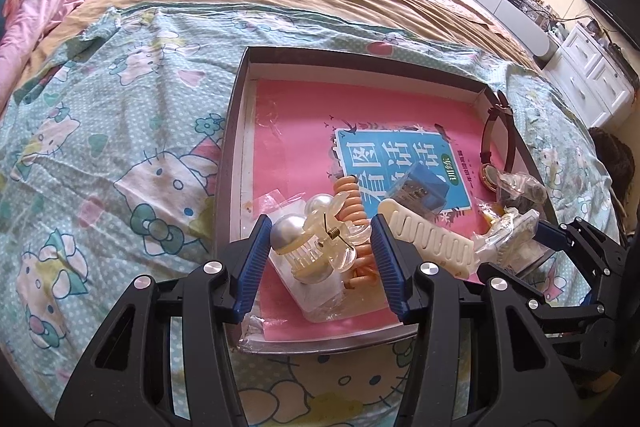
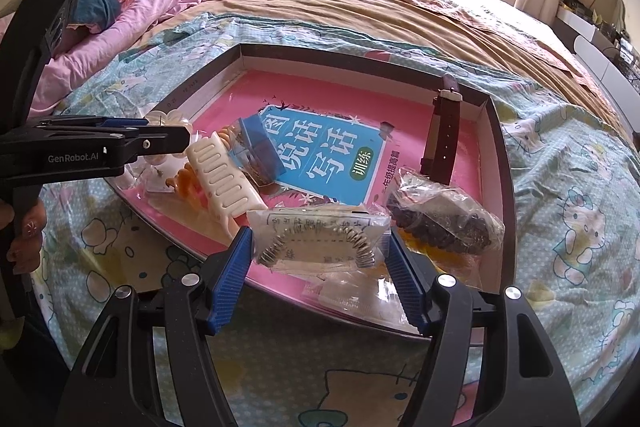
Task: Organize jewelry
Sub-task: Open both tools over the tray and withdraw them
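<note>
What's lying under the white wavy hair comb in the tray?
The white wavy hair comb rests over an orange spiral hair tie and clear plastic packets on the pink book cover lining the tray. Whatever is directly beneath the comb's middle is covered.

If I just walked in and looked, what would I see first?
Probably the big shallow box on the cartoon-cat bedsheet, with its bright pink and blue book cover inside. Next, the left gripper closed around a clear hair claw with shiny pearls at the box's near edge. Beside it, the right gripper holds a clear bag with a silvery bracelet.
</note>
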Demonstrator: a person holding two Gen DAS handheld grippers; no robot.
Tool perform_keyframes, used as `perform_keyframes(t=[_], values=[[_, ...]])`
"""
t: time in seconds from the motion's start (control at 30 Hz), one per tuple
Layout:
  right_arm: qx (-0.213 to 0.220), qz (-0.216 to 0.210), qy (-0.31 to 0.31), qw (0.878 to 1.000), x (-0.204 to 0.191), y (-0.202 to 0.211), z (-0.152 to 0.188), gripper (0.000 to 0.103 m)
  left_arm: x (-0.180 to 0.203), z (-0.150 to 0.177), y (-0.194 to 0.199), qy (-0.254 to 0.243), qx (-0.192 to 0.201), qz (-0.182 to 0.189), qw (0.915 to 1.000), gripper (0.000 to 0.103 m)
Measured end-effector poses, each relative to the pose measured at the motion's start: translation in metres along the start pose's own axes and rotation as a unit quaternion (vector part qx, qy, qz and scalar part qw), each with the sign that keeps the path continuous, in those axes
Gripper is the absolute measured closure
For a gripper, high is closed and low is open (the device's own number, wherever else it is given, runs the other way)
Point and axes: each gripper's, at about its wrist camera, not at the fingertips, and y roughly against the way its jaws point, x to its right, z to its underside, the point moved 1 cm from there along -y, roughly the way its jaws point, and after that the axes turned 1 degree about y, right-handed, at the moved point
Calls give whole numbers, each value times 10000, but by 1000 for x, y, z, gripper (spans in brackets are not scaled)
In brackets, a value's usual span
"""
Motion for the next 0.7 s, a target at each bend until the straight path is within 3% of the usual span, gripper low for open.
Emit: perform_keyframes(t=[0.5, 0.7], values=[[29, -14, -112, 9999, 3, 5, 0, 36, 0, -1, -1, 4, -13, -11, 10000, 61], [99, 10, -184, 9998, 6, 13, 2, 30, 0, -1, -2, 23, -36, -34, 10000, 60]])
